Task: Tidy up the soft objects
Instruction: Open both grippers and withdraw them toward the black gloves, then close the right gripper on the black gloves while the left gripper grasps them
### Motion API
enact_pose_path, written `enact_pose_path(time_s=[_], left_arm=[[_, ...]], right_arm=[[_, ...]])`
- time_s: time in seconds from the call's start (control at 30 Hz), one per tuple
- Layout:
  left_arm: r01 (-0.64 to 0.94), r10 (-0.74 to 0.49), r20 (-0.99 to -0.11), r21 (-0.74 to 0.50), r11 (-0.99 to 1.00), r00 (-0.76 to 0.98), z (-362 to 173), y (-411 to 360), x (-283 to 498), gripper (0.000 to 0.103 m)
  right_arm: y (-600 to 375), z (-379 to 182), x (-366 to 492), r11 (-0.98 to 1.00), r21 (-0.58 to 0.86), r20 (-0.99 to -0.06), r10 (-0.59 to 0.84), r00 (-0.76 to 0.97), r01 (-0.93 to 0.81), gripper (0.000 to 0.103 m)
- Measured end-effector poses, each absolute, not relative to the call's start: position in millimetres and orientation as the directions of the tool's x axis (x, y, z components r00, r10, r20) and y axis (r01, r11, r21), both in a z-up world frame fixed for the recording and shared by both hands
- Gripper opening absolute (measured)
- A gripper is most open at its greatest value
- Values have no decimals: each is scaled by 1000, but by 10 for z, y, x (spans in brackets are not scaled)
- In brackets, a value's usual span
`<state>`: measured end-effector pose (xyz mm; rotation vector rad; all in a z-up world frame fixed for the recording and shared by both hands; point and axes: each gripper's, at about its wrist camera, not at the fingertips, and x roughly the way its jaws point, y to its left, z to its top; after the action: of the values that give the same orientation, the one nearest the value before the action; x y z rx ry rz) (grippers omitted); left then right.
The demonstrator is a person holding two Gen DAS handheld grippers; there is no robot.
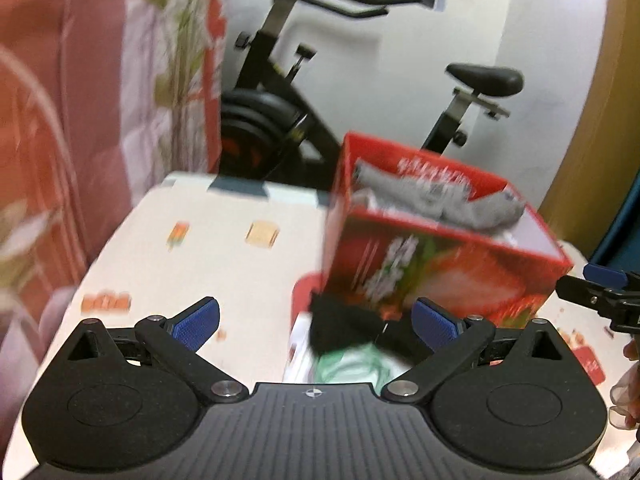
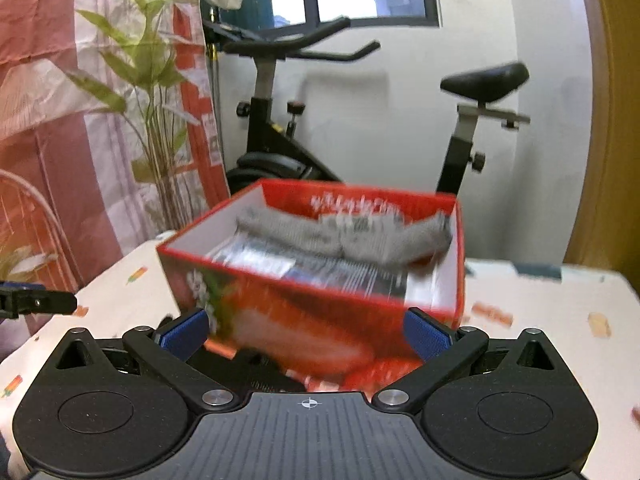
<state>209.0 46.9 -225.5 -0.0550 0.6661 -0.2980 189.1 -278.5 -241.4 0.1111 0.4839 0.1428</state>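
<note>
Left tool point(image 1: 316, 324) spread wide, nothing between its blue pads point(image 1: 196, 322); right tool point(image 2: 306, 334) likewise wide open and empty. Red strawberry-print box point(image 2: 320, 320) standing on the worktop point(image 2: 540, 320) straight ahead of the right tool, its near wall filling the gap between the spread fingers, contact not discernible through the blur. Same box point(image 1: 440, 264) ahead and to the right of the left tool. Inside the box: grey socks point(image 2: 352, 238) draped across the top, over a dark-and-white striped fabric point(image 2: 320, 270). Grey socks point(image 1: 440, 200) also visible from the left view, hanging toward the box's right rim. Seen only from the left wrist: a black soft item point(image 1: 344, 326) on the patterned worktop point(image 1: 208, 248) at the box's foot, just ahead of the tool, with a pale green cloth point(image 1: 352, 364) below it, nearer the camera; also the right tool's tip point(image 1: 604, 292) at the frame's right edge. Seen only from the right wrist: the box's white inner walls and the left tool's tip point(image 2: 36, 300) at far left. Exercise bike point(image 2: 360, 120) behind.
</note>
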Motion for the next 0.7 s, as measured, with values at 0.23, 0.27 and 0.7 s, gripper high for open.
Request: enact_pose_path(time_s=[0.23,0.27,0.7], left_arm=[[184,-264,-637,-191,964,724,-2533,655,1980,103],[176,-256,-639,-187,966,725,-2561,668,1965,103],[197,-303,-666,-232,953,682,-2751,519,2191,92]], right_arm=[[-2631,-2825,1765,988,104,-513,152,845,-115,103],[-2611,-2876,1752,988,100,-521,154,840,-119,103],[-2440,-3342,1857,975,94,-582,218,783,-202,97]])
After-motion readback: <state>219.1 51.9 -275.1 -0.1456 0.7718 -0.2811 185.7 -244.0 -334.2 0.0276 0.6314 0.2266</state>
